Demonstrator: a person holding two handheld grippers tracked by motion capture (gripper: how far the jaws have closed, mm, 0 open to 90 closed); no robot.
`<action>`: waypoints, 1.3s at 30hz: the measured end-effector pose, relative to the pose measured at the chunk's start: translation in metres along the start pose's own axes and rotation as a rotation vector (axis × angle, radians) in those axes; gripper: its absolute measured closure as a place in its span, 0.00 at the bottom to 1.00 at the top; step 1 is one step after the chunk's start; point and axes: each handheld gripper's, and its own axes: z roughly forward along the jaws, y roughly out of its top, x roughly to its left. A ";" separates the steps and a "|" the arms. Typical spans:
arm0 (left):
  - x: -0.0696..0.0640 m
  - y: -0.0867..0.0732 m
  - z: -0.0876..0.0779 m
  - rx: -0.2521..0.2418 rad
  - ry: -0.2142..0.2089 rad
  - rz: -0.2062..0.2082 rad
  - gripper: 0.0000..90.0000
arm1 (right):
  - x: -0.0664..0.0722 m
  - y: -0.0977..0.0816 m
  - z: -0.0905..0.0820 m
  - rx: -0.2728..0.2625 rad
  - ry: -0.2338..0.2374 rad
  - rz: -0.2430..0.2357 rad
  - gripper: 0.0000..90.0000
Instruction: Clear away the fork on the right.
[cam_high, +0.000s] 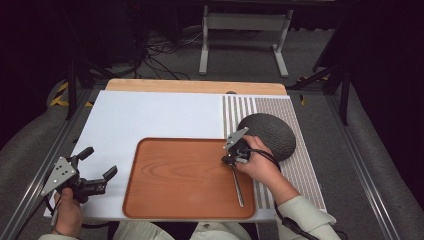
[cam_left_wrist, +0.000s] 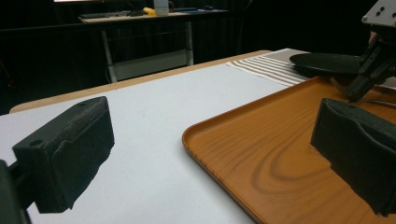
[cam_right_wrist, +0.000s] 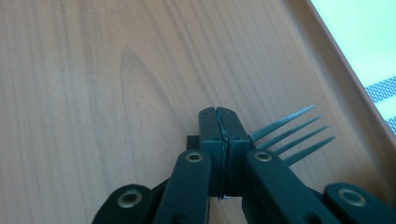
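Counter carrying wooden tray. Left tool hovering spread wide, holding nothing, left of tray. Right tool pinching fork at neck, over tray's right side, handle trailing toward person. Judgement: lowering flat, releasing gently, keeping tines off rim.

Fork on tray, right side; bowl behind tray's right corner, on mat.
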 end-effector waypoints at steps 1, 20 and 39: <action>0.000 0.000 0.000 0.000 0.000 0.000 0.00 | -0.001 -0.001 -0.001 0.001 -0.004 0.001 1.00; 0.000 0.000 0.000 0.002 -0.001 0.002 0.00 | -0.006 -0.011 -0.008 0.006 -0.032 0.042 1.00; 0.000 0.000 0.000 0.003 0.000 0.003 0.00 | -0.005 -0.013 -0.013 -0.019 -0.042 0.072 0.89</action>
